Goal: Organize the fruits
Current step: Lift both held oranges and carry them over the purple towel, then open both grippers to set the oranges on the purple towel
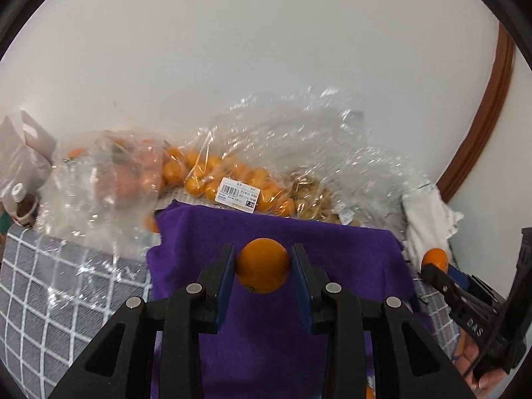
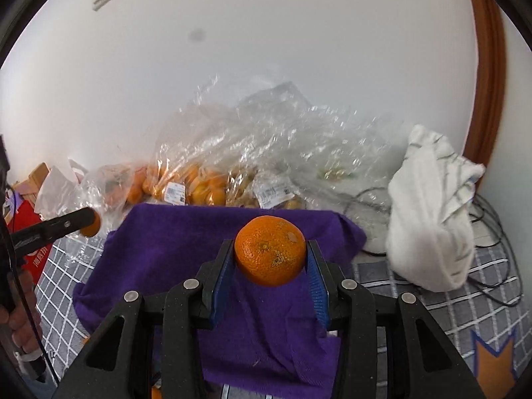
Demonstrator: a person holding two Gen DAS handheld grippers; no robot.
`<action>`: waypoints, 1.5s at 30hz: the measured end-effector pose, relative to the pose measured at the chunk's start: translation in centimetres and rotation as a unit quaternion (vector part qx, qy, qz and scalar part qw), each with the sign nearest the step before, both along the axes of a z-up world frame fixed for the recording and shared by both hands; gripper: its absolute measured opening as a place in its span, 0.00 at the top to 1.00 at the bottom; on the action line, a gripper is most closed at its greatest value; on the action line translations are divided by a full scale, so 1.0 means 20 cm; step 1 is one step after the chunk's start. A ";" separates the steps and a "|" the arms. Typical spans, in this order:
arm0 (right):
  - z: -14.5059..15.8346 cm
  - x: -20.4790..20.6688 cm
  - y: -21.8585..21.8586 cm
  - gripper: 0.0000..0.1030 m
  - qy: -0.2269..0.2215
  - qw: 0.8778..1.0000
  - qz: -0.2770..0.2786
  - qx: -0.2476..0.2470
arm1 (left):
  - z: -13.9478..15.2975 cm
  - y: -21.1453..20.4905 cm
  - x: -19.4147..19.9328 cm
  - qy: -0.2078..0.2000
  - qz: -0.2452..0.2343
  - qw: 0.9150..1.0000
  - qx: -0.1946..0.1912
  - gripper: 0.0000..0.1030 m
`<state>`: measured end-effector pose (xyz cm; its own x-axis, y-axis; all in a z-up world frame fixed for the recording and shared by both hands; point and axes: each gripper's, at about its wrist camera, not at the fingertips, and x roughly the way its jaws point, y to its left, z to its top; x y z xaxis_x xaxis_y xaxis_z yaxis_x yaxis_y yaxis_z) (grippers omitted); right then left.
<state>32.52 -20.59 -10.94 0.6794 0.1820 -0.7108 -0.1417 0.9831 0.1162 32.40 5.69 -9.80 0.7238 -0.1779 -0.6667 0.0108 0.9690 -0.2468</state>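
Observation:
My left gripper (image 1: 263,264) is shut on a smooth orange (image 1: 263,265) and holds it above a purple cloth (image 1: 276,232). My right gripper (image 2: 270,256) is shut on a larger, rough-skinned orange (image 2: 270,249) above the same purple cloth (image 2: 173,249). The right gripper with its orange (image 1: 435,259) shows at the right of the left wrist view. The left gripper with its orange (image 2: 90,224) shows at the left of the right wrist view. Clear plastic bags of small oranges (image 1: 212,174) lie behind the cloth by the wall; they also show in the right wrist view (image 2: 199,186).
A grey checked tablecloth (image 1: 50,299) covers the table. A bag of larger orange fruit (image 1: 116,176) lies at the left, a bag of brown nuts (image 1: 312,199) beside the oranges. A white towel (image 2: 432,219) and black cables (image 2: 492,266) lie at the right. A red box (image 2: 33,252) stands at the left.

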 end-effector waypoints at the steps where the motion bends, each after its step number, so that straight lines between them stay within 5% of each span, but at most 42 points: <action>1: -0.03 0.01 0.00 0.59 0.004 1.000 0.001 0.000 | -0.03 -0.01 0.02 0.006 -0.002 1.000 0.003 0.69; 10: -0.22 0.09 -0.01 0.59 0.048 0.999 0.002 -0.004 | -0.24 0.01 0.13 0.055 0.001 0.998 0.012 0.69; 23: -0.37 0.13 0.02 0.59 0.086 0.996 0.011 -0.010 | -0.31 0.00 0.19 0.089 -0.004 0.996 0.023 0.69; 36: -0.35 0.10 0.03 0.58 0.072 0.997 0.018 -0.002 | -0.37 -0.01 0.21 0.111 -0.003 0.993 0.031 0.69; 45: -0.30 0.03 0.03 0.45 0.050 0.999 0.019 0.002 | -0.38 -0.03 0.21 0.121 0.000 0.992 0.046 0.69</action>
<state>33.20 -19.92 -17.04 0.5976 0.2085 -0.7742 -0.1664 0.9768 0.1347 36.59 5.07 -17.43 0.5402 -0.1086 -0.8345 -0.0374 0.9876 -0.1527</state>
